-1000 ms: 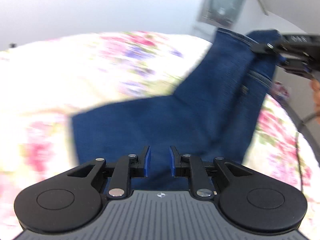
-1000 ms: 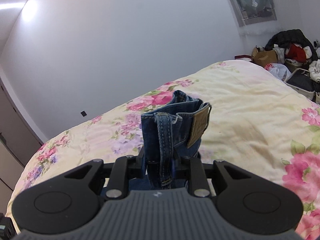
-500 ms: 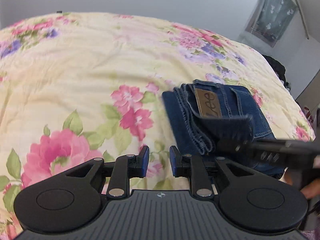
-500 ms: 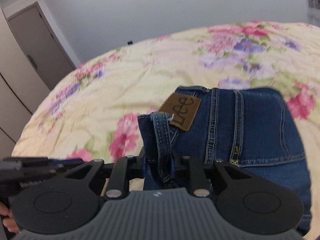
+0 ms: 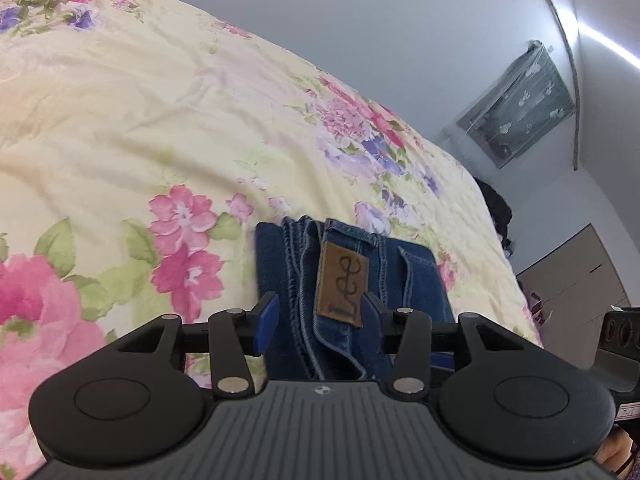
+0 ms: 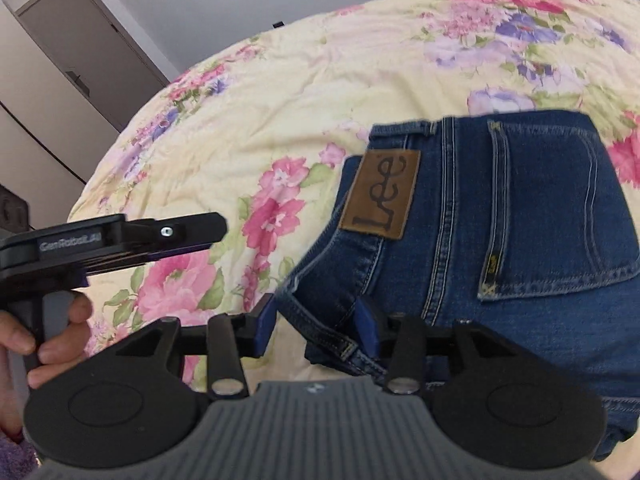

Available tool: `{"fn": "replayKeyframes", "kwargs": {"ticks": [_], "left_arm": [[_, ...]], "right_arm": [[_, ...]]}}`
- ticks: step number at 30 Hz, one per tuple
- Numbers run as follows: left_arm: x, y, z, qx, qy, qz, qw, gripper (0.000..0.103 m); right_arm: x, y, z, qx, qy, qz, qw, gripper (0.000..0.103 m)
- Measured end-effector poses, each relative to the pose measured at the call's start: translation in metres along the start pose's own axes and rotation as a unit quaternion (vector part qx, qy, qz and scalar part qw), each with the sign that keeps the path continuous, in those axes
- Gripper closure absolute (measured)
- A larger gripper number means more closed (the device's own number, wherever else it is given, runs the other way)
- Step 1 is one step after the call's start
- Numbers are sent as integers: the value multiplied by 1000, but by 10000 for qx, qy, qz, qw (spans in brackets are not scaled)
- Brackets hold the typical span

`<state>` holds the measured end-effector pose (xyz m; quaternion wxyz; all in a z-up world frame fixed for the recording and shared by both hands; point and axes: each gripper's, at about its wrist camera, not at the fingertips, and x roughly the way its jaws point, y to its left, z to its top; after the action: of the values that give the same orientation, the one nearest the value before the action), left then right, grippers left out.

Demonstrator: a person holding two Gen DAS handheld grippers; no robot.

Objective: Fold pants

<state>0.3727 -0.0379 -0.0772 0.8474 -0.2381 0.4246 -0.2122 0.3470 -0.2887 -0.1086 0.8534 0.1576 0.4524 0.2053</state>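
The blue jeans (image 6: pixel 500 216) lie folded into a compact bundle on the floral bedspread (image 6: pixel 300 92), brown leather label up. In the right wrist view my right gripper (image 6: pixel 316 324) is open, its jaws either side of the waistband corner and belt loop. In the left wrist view the jeans (image 5: pixel 360 280) show their stacked folded edges, and my left gripper (image 5: pixel 320 318) is open with its jaws straddling the waistband near the label. The left gripper also shows in the right wrist view (image 6: pixel 200 236), left of the jeans.
The bedspread (image 5: pixel 140 120) stretches wide to the left and beyond the jeans. A grey wall and a covered window (image 5: pixel 516 120) are behind. Dark clothes (image 5: pixel 496 208) lie past the bed's far right edge. Wardrobe doors (image 6: pixel 60 80) stand at the left.
My right gripper has opened and let go of the waistband, which now rests on the folded bundle. My left gripper has opened wider and moved over the jeans' waistband.
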Motion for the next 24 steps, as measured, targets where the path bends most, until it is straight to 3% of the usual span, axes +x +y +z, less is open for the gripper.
{"fn": "replayKeyframes", "kwargs": {"ticks": [4,8,16,18,24], "left_arm": [[36,3,11,-285,-26,-181,9994,43],[73,14,17,-466,14,-336,9983,40],[128,47,17,-774,407,-777,9931,38],[133,52,17,-752,443,-804,9929,34],[123,60,19,-649,803,-886,9907,34]], "right_arm": [[-19,-27,29,-274,-400,-732,9961,60],[-11,-79,48,-185,-459,-1294,9904,85],[25,-140,41,126,-328,-922,9951,88],[30,-147,40,200,-359,-811,9959,88],[32,-160,38,473,-439,-493,9967,88]]}}
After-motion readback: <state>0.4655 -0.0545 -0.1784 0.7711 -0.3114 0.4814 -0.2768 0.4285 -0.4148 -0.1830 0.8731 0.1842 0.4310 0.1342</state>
